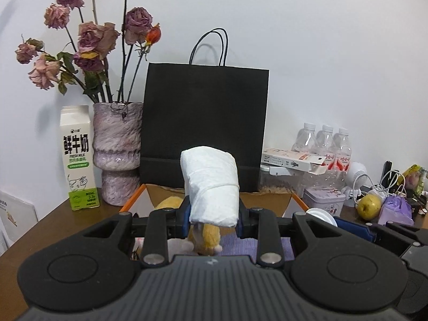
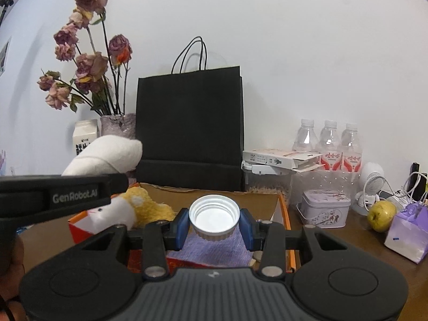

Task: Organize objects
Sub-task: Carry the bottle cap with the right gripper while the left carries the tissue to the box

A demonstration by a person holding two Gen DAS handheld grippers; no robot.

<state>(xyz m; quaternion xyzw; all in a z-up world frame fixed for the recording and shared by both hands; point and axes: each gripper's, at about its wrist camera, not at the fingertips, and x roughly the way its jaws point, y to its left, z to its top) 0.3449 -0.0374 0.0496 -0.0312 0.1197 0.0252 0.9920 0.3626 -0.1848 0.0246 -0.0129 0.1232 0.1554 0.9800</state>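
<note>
The left hand-held gripper [image 1: 212,220] is squeezed tight on a white bundle [image 1: 211,184]. The bundle looks like soft, crinkly paper, rolled up and tied round with a thin string. It sticks up above an open cardboard box [image 1: 289,200] with orange edges.

The right hand-held gripper [image 2: 214,224] holds a white cap [image 2: 214,215] between its blue pads. The cap is round plastic with ridges round its side, and its open side faces up. It hangs over the same box.

Only the right view shows the fluffy yellow and white toy [image 2: 139,210] clearly. It lies in the left part of the box, next to a purple woven cloth [image 2: 214,248].

Only the left view shows the whole milk carton [image 1: 77,157], far left on the brown wooden bench [image 1: 42,230]. It stands beside a bumpy purple vase [image 1: 117,152] of dried roses.

Both views show a black paper bag [image 2: 190,128] standing behind the box. Clear bottles [image 2: 329,141], a small tin [image 2: 325,211] and a yellow pear [image 2: 381,215] are on the right.
</note>
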